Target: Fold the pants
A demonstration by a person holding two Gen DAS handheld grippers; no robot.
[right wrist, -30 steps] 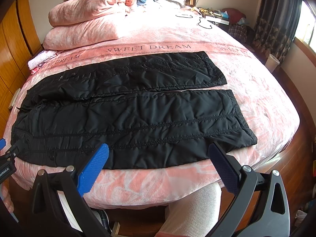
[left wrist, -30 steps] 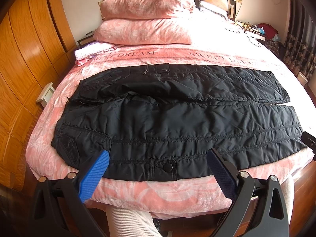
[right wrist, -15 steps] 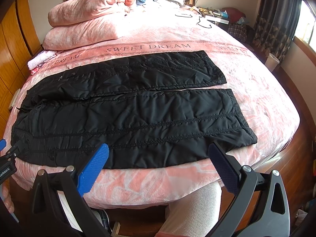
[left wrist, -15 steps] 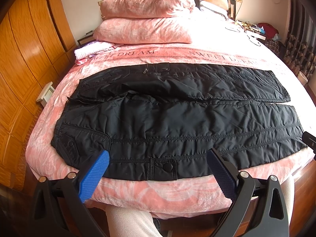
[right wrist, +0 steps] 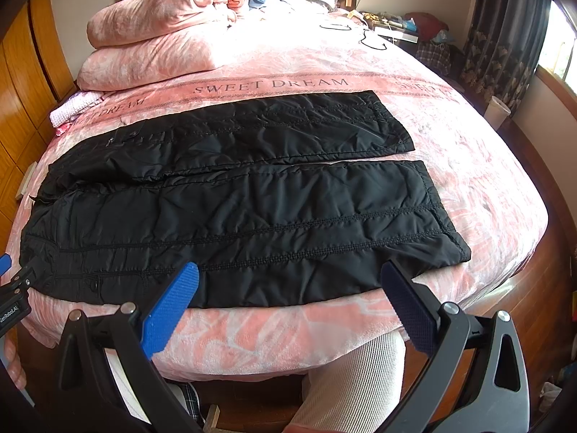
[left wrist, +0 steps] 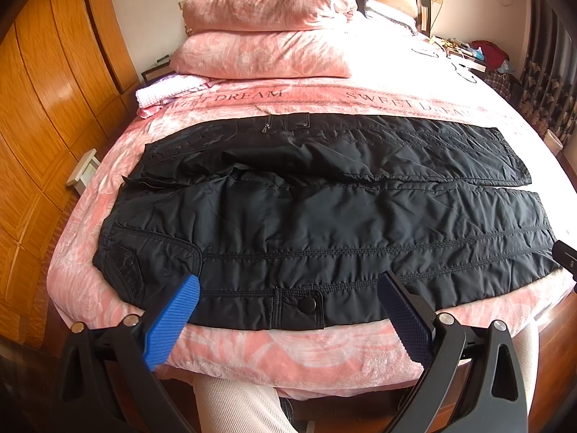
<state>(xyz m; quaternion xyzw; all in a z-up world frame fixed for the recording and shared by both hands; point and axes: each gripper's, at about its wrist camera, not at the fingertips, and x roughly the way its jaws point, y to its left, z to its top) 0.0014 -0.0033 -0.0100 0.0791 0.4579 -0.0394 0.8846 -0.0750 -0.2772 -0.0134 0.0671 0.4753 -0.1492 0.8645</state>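
Note:
Black quilted pants [left wrist: 324, 209] [right wrist: 234, 209] lie spread flat across the pink bed, waist to the left, both leg cuffs to the right, the legs side by side. My left gripper [left wrist: 288, 288] hovers open over the near edge of the pants by the snap pocket, close to the waist end. My right gripper [right wrist: 288, 278] hangs open over the near leg's lower edge, toward the cuff. Nothing sits between either pair of blue pads. Each gripper's tip also peeks into the other's view, the right gripper [left wrist: 566, 258] and the left gripper [right wrist: 14, 285].
Two pink pillows [left wrist: 263, 39] are stacked at the headboard, with a folded pink-white cloth [left wrist: 169, 88] at the bed's left. Wooden wardrobe doors [left wrist: 43, 108] stand along the left. Dark curtains [right wrist: 505, 47] and clutter fill the right. A person's light trouser legs [right wrist: 353, 379] press against the bed [right wrist: 487, 166].
Both grippers have crept slightly forward and lower toward the pants' near edge; the pants have not moved and both stay open.

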